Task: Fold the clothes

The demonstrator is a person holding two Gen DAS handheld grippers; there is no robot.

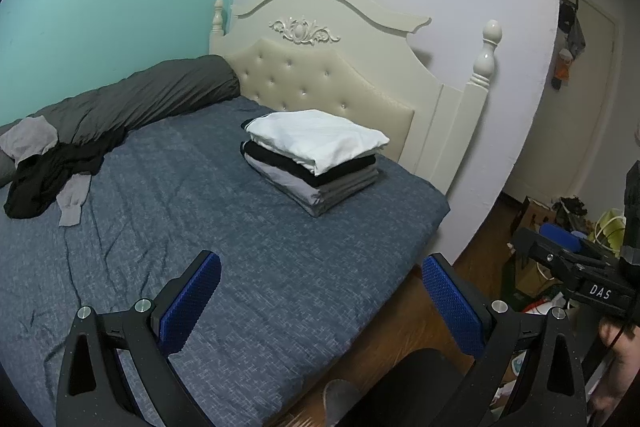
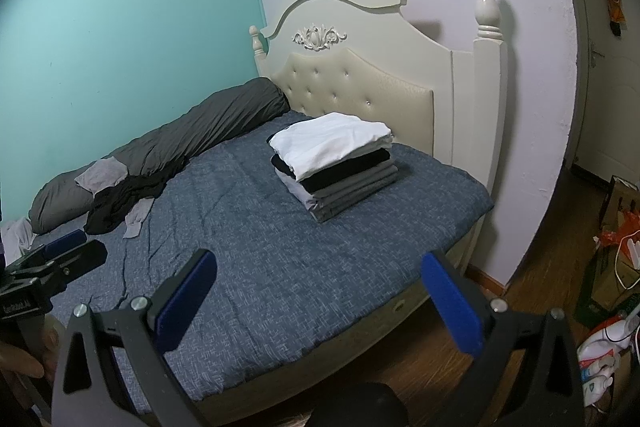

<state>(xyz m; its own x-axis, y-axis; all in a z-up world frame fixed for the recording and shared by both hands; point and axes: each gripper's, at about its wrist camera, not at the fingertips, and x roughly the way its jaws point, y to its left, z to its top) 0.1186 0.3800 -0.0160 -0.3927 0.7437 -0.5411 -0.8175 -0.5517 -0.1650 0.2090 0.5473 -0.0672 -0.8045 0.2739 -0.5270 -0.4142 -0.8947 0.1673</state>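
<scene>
Nearest me were my own tongs: the left gripper (image 1: 320,303) gaped wide with nothing between its blue pads (image 1: 192,303), and the right gripper (image 2: 316,301) stood just as wide and just as empty. I held both back over the near edge of the bed (image 1: 280,267), clear of the cloth, which I judge suited a pause between garments.

Ahead of both tongs and a little right of centre, close to the headboard (image 2: 360,91), sat the folded stack (image 1: 316,159), white piece on top, black and grey beneath. It lay squared off and out of the working space, I suppose so the bare middle of the bed was free for spreading.

Far off to the left ahead of the tongs lay the unfolded clothes (image 1: 48,171), a black garment tangled with grey ones against the rolled grey duvet (image 2: 180,143). By my reckoning that heap was what remained.

The left wrist view showed my right tool out at its right edge. The right wrist view alone showed a pale cloth (image 2: 18,237) at its far left margin and clutter on the floor (image 2: 520,291) to the right.
</scene>
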